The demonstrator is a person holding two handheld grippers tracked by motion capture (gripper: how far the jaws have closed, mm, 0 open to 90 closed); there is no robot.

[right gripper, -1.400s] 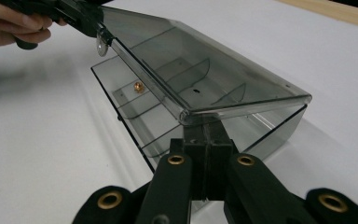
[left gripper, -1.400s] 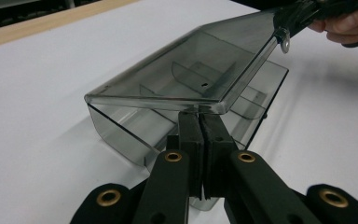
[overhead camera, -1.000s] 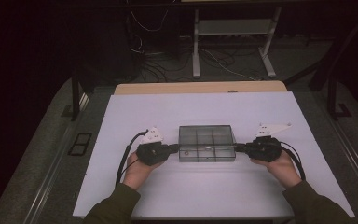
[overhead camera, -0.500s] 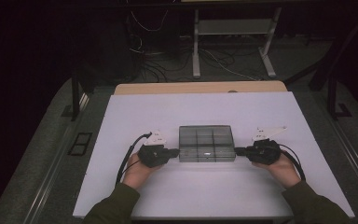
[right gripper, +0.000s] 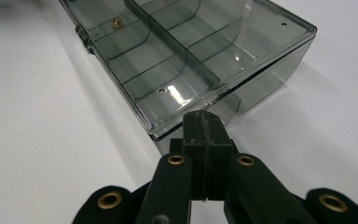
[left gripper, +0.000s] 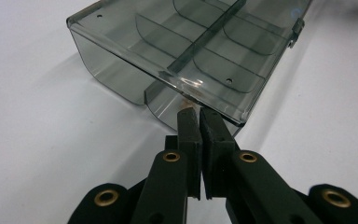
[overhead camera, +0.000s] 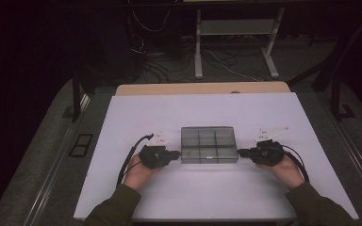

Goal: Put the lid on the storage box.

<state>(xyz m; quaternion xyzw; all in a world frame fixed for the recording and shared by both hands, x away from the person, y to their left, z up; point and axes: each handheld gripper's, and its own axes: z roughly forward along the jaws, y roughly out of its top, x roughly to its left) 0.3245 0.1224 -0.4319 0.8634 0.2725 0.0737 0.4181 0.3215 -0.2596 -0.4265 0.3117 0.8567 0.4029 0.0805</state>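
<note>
Smoked clear box (overhead camera: 209,144) with inner dividers, lid down, lying near the middle of the white table (overhead camera: 122,117), somewhat toward the person's edge. The left tool (overhead camera: 178,153) meets the box's left end and the right tool (overhead camera: 240,152) its right end; each has its jaws pressed together with nothing between them, and each tip rests at the seam where lid meets base. In the left gripper view the tip (left gripper: 200,114) sits just under the lid's rim at the centre divider; in the right gripper view the tip (right gripper: 204,119) sits likewise at the opposite end, where a small tab projects. A small brass part (right gripper: 117,21) lies in one far compartment.

Risks, as judged from this pose: the box is light and stands free on a smooth table, so unequal pushes from the two ends could slide or spin it instead of working the lid. A closed tip could skid off the thin rim and strike the table. Should the lid spring open suddenly, the box may jump and the brass part could roll out of its compartment
</note>
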